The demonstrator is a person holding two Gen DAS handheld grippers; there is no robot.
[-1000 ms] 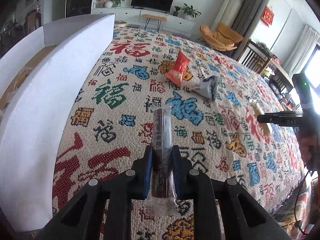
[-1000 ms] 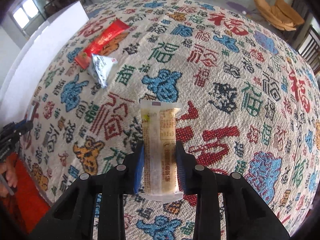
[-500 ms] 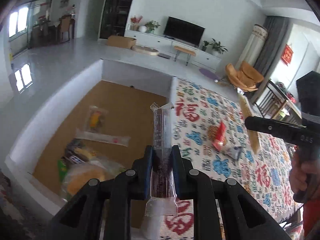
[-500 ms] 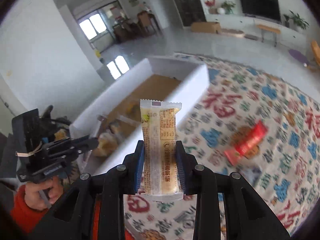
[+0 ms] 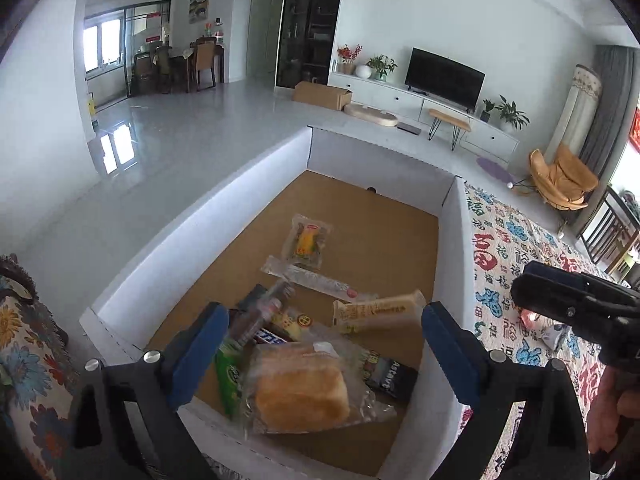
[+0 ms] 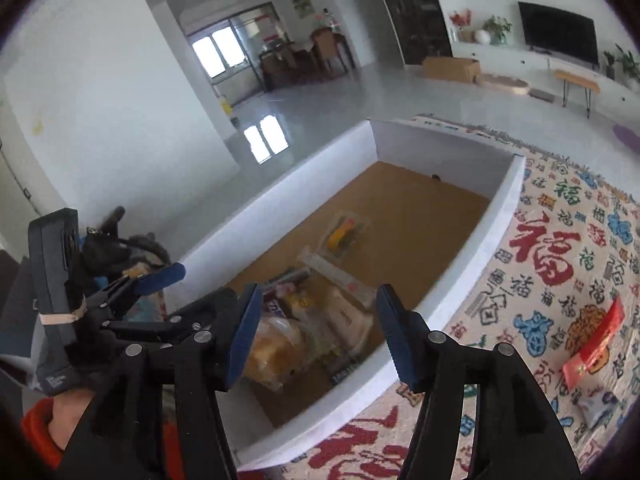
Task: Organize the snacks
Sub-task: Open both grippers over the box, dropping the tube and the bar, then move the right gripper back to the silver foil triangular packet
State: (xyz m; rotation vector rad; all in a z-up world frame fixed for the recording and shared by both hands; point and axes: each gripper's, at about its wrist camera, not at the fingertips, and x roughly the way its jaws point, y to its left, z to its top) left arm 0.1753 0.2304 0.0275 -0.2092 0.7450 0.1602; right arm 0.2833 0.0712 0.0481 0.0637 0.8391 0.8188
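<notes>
Above the white-walled cardboard box (image 5: 450, 240), both grippers' jaws stood wide and empty, the wrapped snacks (image 5: 304, 376) piled at its near end, where further drops might spill over.

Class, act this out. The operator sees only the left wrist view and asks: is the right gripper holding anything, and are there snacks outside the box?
Observer: The right gripper is empty, its fingers wide apart above the white box.
Operator: And outside the box?
Observer: A red packet lies flat on the patterned cloth, right of the box.
Operator: Anything else?
Observer: A silver packet lies beside it, nearer the camera.
</notes>
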